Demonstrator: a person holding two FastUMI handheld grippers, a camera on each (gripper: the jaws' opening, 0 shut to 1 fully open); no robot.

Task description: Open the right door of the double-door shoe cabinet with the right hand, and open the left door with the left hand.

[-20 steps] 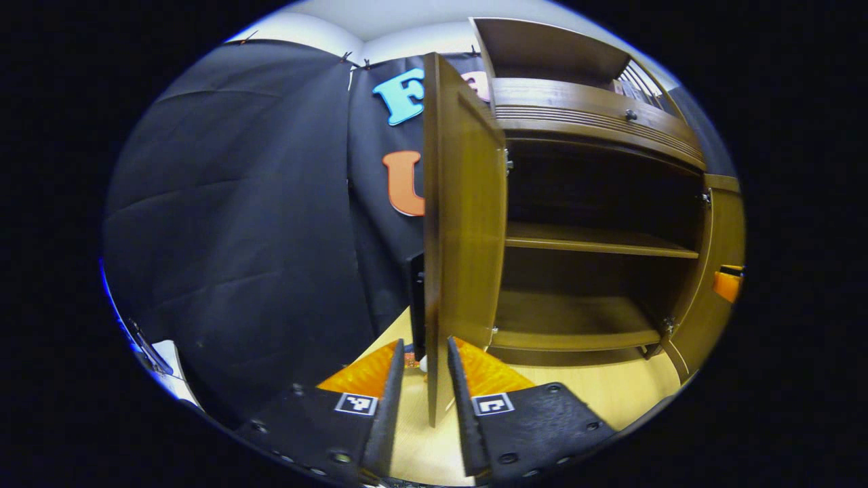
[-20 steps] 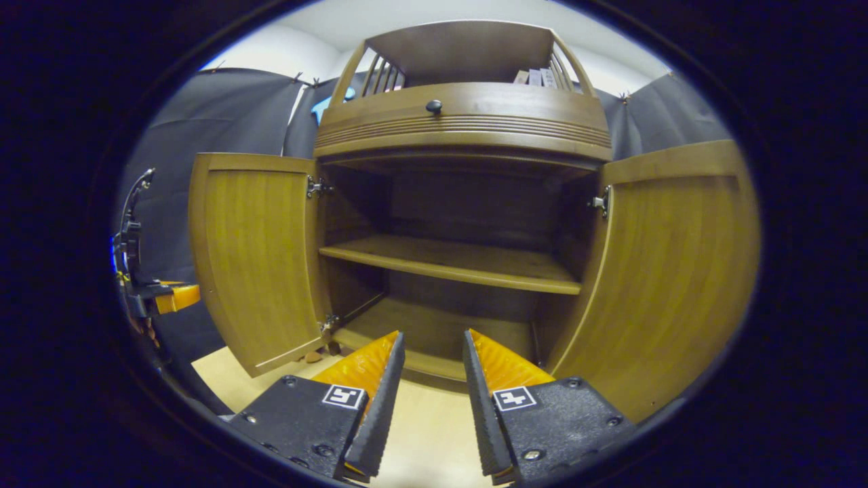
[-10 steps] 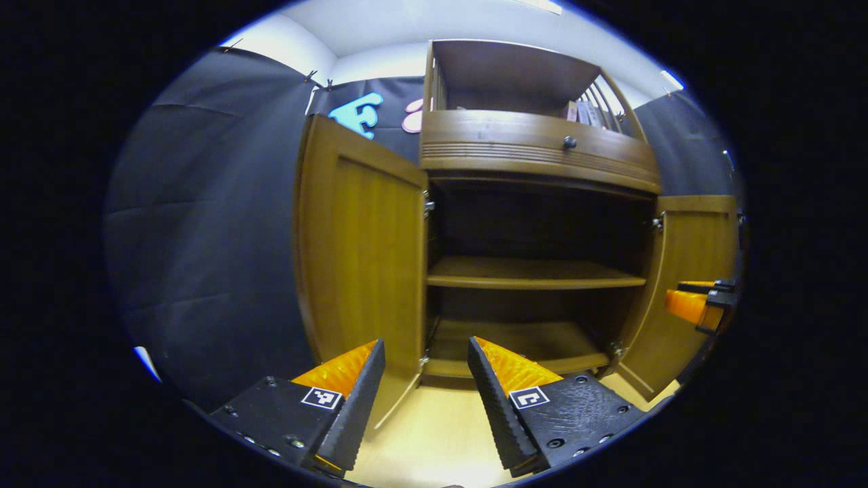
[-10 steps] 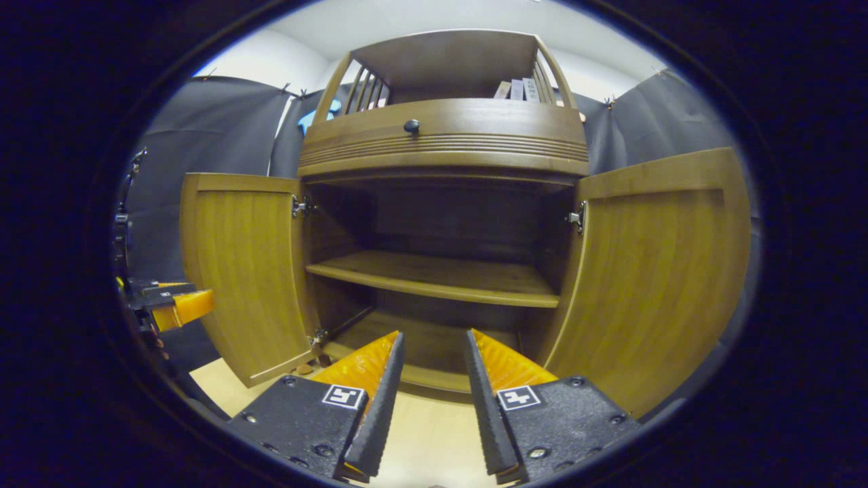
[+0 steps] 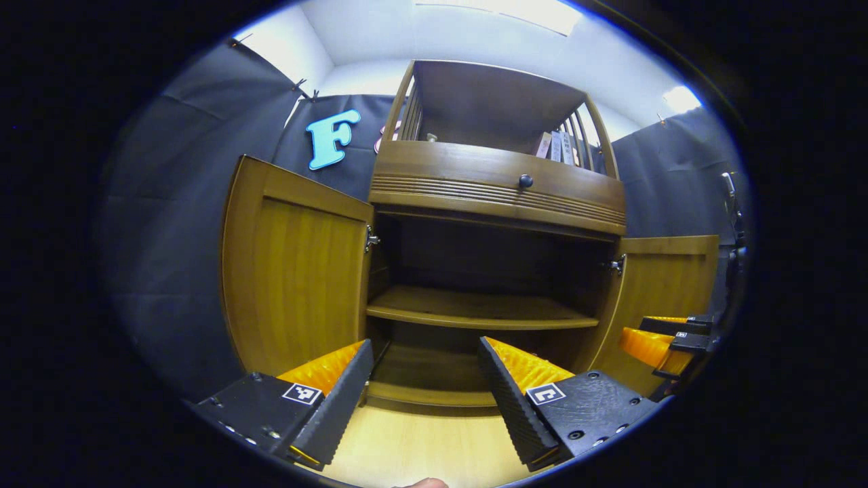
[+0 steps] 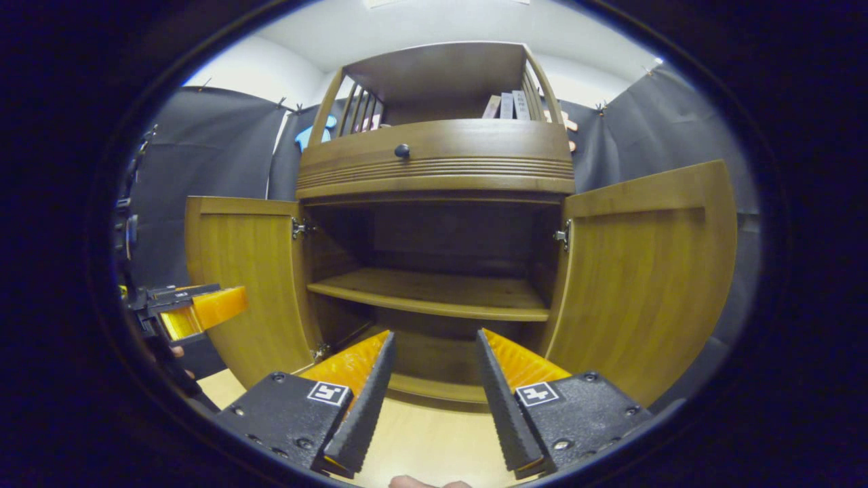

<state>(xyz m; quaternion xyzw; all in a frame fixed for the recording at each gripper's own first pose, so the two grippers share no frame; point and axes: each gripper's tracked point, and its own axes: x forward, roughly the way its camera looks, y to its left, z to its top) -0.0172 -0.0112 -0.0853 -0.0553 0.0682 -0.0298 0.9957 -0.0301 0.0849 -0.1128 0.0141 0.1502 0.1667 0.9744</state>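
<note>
Both doors open; hand-held grippers clear.

Nearest you, the left hand-held gripper (image 5: 424,390) and right hand-held gripper (image 6: 430,386) are spread and empty. Beyond, the left door (image 5: 291,285) and right door (image 6: 644,271) of the shoe cabinet (image 6: 434,163) stand wide: likely stiff, hinged panels, best taken by the free edge.

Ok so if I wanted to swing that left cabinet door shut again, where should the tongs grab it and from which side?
Take the left door by its free vertical edge, the one farthest from the hinge. It stands swung wide open with no handle visible on its inner face, so probably straddle that thin edge with the left tongs, coming from the front.
</note>
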